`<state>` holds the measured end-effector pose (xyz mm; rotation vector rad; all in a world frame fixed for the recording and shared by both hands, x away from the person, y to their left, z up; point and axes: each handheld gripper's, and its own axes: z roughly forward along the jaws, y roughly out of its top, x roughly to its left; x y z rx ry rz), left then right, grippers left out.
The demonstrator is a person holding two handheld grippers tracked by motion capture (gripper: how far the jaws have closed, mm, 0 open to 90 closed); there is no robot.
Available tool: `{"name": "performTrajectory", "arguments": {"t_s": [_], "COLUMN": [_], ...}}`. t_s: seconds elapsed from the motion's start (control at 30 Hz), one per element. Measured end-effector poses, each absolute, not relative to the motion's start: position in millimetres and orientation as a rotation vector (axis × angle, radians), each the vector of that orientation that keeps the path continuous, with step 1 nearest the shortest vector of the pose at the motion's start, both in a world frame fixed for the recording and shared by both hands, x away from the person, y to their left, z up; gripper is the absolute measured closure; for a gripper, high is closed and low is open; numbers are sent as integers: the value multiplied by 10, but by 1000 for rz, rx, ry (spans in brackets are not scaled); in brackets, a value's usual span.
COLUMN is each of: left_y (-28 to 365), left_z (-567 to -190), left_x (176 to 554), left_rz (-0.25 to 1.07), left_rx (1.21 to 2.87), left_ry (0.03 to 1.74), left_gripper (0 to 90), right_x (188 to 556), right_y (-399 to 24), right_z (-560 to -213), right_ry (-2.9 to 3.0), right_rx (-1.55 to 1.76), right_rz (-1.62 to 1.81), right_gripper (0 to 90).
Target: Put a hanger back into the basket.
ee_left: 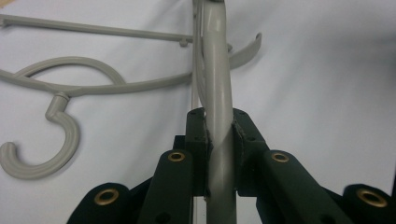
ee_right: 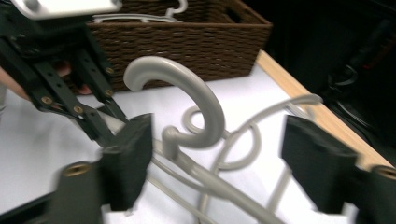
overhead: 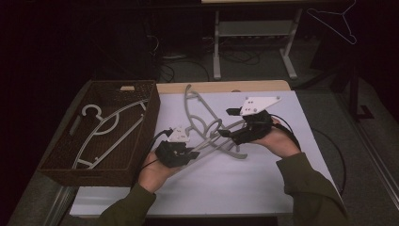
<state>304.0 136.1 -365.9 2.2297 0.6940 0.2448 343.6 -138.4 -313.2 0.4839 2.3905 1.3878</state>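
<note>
Two grey plastic hangers lie crossed on the white table (overhead: 263, 188). My left gripper (overhead: 193, 153) is shut on one arm of the nearer hanger (overhead: 207, 143). In the left gripper view its pads (ee_left: 198, 135) press on both sides of that grey arm (ee_left: 219, 107). The second hanger (ee_left: 65, 88) lies flat behind it, hook toward the left. My right gripper (overhead: 226, 123) stands open at the hangers' hooks. In the right gripper view its jaws (ee_right: 224, 158) are wide apart around the curved hook (ee_right: 187, 93), touching nothing. My left gripper (ee_right: 70, 93) shows there at the upper left.
A brown wicker basket (overhead: 155, 110) stands at the table's left and holds a pale hanger (overhead: 108, 125). The basket (ee_right: 187, 37) sits just behind the hooks in the right gripper view. Another hanger (overhead: 336, 23) hangs at the far right, and a desk frame (overhead: 254, 42) stands beyond the table.
</note>
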Motion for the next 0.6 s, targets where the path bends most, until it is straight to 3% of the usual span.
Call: {"name": "performTrajectory", "arguments": {"t_s": [0.17, 0.6], "left_y": [1380, 1640], "left_z": [-3503, -3054], "left_x": [3055, 3173], "left_rz": [235, 263], "left_rx": [2207, 2149], "left_ry": [709, 740], "left_gripper": [794, 795], "right_x": [3347, 3043], "right_y": [-1644, -2187], "right_z": [-3169, -3515], "right_ry": [2307, 2211], "right_rx": [645, 878], "right_rz": [1450, 1434], "right_gripper": [137, 114]}}
